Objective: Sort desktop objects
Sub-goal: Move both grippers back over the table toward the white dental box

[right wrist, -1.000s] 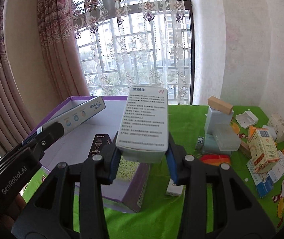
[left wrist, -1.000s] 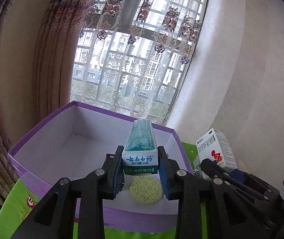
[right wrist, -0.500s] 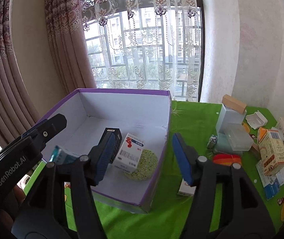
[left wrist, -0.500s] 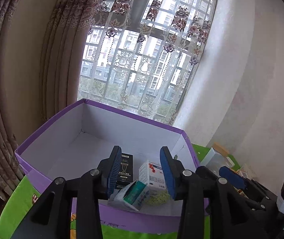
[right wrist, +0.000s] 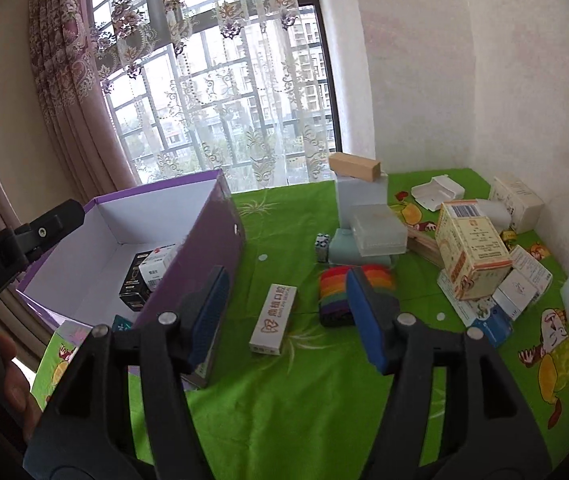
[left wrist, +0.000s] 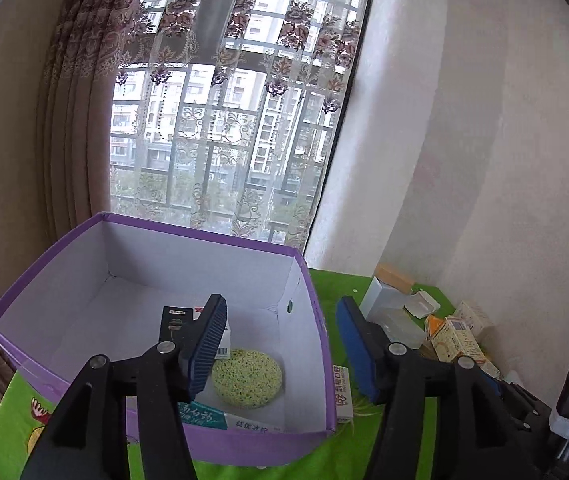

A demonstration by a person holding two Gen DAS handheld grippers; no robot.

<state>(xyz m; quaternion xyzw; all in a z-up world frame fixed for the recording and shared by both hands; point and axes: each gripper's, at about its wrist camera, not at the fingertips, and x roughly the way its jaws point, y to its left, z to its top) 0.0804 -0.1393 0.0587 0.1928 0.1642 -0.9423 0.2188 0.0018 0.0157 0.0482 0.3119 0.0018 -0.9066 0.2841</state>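
Left gripper (left wrist: 282, 344) over the near right corner of the purple box (left wrist: 44, 364), jaws opening, nothing between the pads. Right gripper (right wrist: 286, 314) just right of the box, above the green cloth (right wrist: 304, 400), jaws apart and empty.

In the box: green sponge (left wrist: 246, 374) near its right wall, black carton (left wrist: 174, 322) left of the sponge, white carton (left wrist: 224, 344) partly hidden behind the left finger, toothpaste box (left wrist: 220, 418) flat against the near wall.

Right of the box, on the cloth: white strip box (right wrist: 273, 319) closest to it, then rainbow block (right wrist: 338, 292), small dice (right wrist: 322, 246), grey stack (right wrist: 364, 220) with a wood block (right wrist: 354, 166) on top, yellow carton (right wrist: 470, 246) furthest out among loose packs.
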